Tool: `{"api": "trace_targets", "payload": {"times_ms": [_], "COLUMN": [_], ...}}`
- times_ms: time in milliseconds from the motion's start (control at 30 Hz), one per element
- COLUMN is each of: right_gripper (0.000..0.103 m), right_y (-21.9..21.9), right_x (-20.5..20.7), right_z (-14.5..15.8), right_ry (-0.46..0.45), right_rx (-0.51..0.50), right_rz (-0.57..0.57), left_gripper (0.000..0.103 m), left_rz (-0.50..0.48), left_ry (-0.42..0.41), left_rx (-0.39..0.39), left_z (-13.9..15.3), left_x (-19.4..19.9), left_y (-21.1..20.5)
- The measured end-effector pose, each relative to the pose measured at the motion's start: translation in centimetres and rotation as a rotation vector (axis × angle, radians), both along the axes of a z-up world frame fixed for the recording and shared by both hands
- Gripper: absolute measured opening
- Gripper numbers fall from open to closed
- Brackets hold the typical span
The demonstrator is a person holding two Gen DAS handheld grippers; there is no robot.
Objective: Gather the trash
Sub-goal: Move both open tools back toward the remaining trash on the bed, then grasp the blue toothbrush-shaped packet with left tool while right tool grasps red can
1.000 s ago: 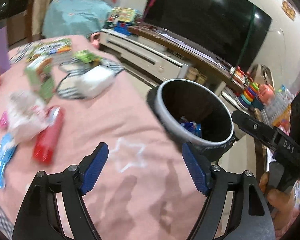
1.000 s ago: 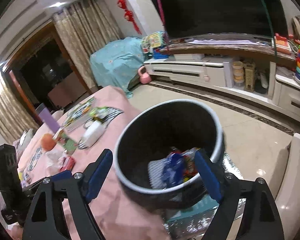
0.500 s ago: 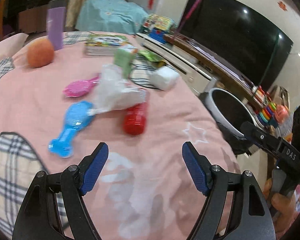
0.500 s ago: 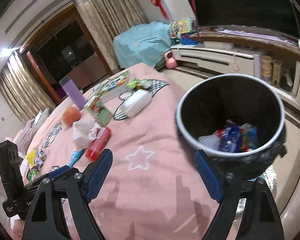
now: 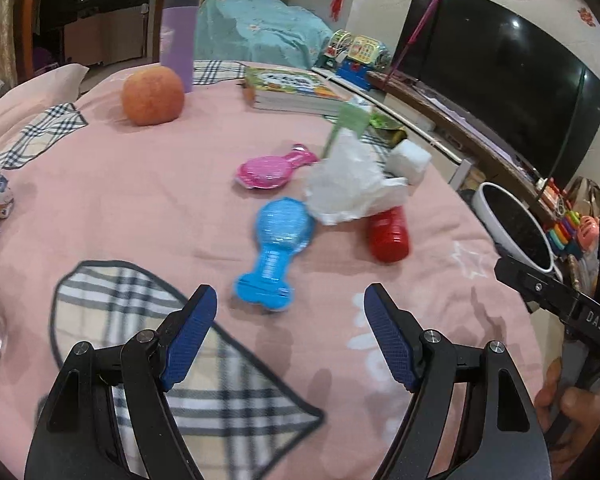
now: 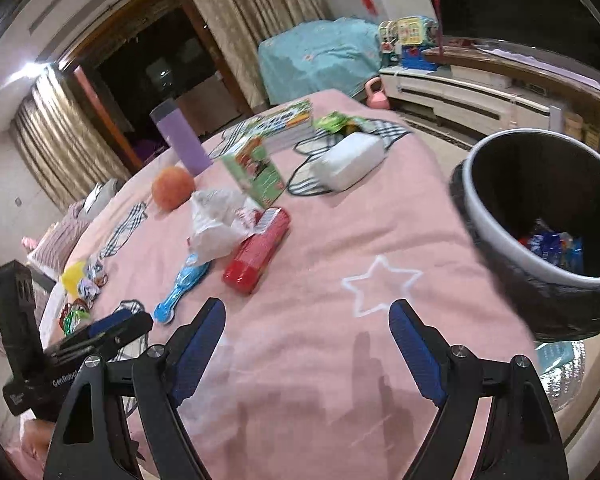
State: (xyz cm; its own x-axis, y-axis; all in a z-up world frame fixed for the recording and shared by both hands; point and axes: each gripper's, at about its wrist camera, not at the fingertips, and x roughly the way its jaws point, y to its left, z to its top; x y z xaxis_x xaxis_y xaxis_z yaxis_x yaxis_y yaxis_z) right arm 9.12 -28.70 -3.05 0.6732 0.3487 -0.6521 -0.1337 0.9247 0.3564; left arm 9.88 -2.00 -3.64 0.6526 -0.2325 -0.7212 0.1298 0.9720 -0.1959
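left gripper (image 5: 290,330): jaws apart, nothing between them, hanging over the pink bedspread (image 5: 140,200) just short of the blue wrapper (image 5: 278,248)

right gripper (image 6: 306,346): also wide and empty, over bare cover near the white star print (image 6: 380,284)

trash: blue wrapper, pink wrapper (image 5: 270,168), crumpled white plastic bag (image 5: 350,184) draped on the red tube (image 5: 388,234)

bin (image 6: 540,232): at the bed edge, some wrappers already inside

tip: I'd come down flat on the blue wrapper, pinch its narrow end, avoid snagging fabric

watch out: the orange (image 5: 153,94) probably isn't trash
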Motion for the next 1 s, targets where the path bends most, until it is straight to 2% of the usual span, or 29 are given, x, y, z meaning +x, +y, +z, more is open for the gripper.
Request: {"api": "trace_targets", "payload": {"times_ms": [167,467,633,800,900,967,1000], "right_gripper": [0.085,0.082,0.064,0.060,0.059,0.054,0.046], "right_y": [2.0,4.7,6.3,6.8,6.7,6.9,7.0], "right_x": [0.8,3.5,5.8,7.7,8.4,8.8,9.0], "right_z": [-0.2,-0.9,-2.1,-3.1,-3.4,-3.5,-3.6], "right_ry": [0.001,0.020,0.057,0.092,0.100,0.106,0.110], "right_rx": [-0.037,-0.039,-0.054,-0.042,-0.036,-0.046,-0.057], "right_rz": [0.024,0.053,0.068,0.060,0.055,0.052,0.048], "left_gripper": [0.078,0.078,0.077,0.062,0.061,0.061,0.059], "left_rz": [-0.019,-0.063,-0.072,-0.084,-0.089,-0.101,-0.106], "left_ry": [0.019,0.042,0.051,0.071,0.068,0.067,0.065], "left_rx": [0.032,0.058,0.076,0.094,0.123,0.144,0.157], "left_z": [-0.6,-1.5,-2.1,-2.9,-3.0,-3.1,-3.2], "left_x": [1.3,2.8,3.8,5.2,5.8,6.1,6.2], "left_y": [0.8,1.0,0.8,0.0,-0.9,-1.6,-1.9]}}
